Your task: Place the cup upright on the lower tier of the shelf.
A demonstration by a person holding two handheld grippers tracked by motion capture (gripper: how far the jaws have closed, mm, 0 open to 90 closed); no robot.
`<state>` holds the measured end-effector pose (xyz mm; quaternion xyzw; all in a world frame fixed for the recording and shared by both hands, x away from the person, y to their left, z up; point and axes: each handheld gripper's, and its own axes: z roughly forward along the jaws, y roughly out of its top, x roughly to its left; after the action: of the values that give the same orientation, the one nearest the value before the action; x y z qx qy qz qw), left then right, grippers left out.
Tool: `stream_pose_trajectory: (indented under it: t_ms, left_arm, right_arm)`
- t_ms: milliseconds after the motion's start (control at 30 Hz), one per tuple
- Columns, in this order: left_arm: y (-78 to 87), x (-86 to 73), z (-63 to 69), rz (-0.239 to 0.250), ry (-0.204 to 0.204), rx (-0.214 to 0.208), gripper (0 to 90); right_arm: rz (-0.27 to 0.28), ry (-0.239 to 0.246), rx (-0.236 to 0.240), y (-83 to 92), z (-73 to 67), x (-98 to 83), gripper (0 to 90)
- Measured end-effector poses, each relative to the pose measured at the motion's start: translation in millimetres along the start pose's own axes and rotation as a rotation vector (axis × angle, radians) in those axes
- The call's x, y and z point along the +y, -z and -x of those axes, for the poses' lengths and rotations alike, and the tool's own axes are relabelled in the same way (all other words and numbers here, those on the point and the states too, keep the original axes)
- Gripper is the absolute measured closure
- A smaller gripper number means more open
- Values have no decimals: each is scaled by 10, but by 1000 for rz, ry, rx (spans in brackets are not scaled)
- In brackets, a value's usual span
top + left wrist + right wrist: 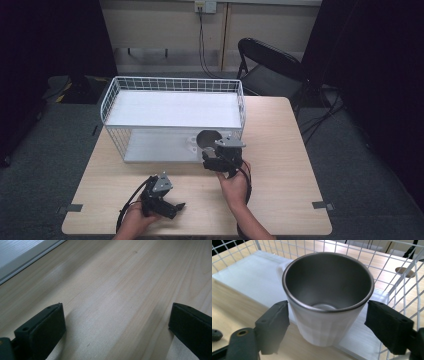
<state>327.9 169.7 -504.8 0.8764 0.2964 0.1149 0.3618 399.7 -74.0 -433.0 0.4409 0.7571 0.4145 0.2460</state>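
Black jaws of your right gripper (325,322) stand wide around the steel-lined cup (327,297), gripping nothing. Centre them, then squeeze evenly. Your left gripper (116,327) rests open and empty.

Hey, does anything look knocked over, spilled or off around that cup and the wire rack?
Nothing stands out. The metal-lined cup stands upright and empty on the lower shelf of the white wire rack, between the open jaws of the right gripper. The left gripper hangs open over bare wooden table.
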Motion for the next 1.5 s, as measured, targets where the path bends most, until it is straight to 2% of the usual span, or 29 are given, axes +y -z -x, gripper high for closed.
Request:
stream_pose_trajectory:
  t_ms: [467, 600, 667, 800, 900, 1000, 1100, 1167, 1233, 1300, 1400, 1500]
  left_arm:
    - [1, 0, -2, -2, -3, 0, 1]
    - [2, 1, -3, -3, -4, 0, 1]
    - [1, 0, -1, -1, -2, 1, 1]
    - [1, 0, -1, -1, -1, 0, 1]
    - [1, 1, -2, -1, -3, 1, 1]
    - [0, 0, 0, 0, 0, 0, 1]
    - [1, 0, -1, -1, -1, 0, 1]
    - [0, 0, -1, 0, 0, 0, 1]
    - [1, 0, -1, -2, -2, 0, 1]
    - [1, 0, -1, -1, -2, 0, 1]
    - [1, 0, -2, -2, -2, 0, 1]
    - [2, 0, -2, -2, -2, 0, 1]
  right_arm:
    - [10, -6, -40, -61, -60, 3, 200]
    - [3, -6, -56, -82, -60, 1, 267]
    - [2, -23, -62, -95, -44, -1, 311]
    - [1, -26, -68, -108, -40, -1, 320]
    - [2, -37, -64, -126, -40, -8, 401]
    - [6, -44, -63, -138, -35, -8, 407]
    - [11, -43, -66, -149, -48, 2, 463]
    - [2, -67, -57, -176, -39, 10, 471]
    - [2, -65, -60, -185, -42, 11, 477]
    - [-3, -60, -61, -204, -45, 9, 520]
    - [-6, -62, -56, -219, -34, 0, 513]
    - [4, -60, -40, -193, -34, -10, 451]
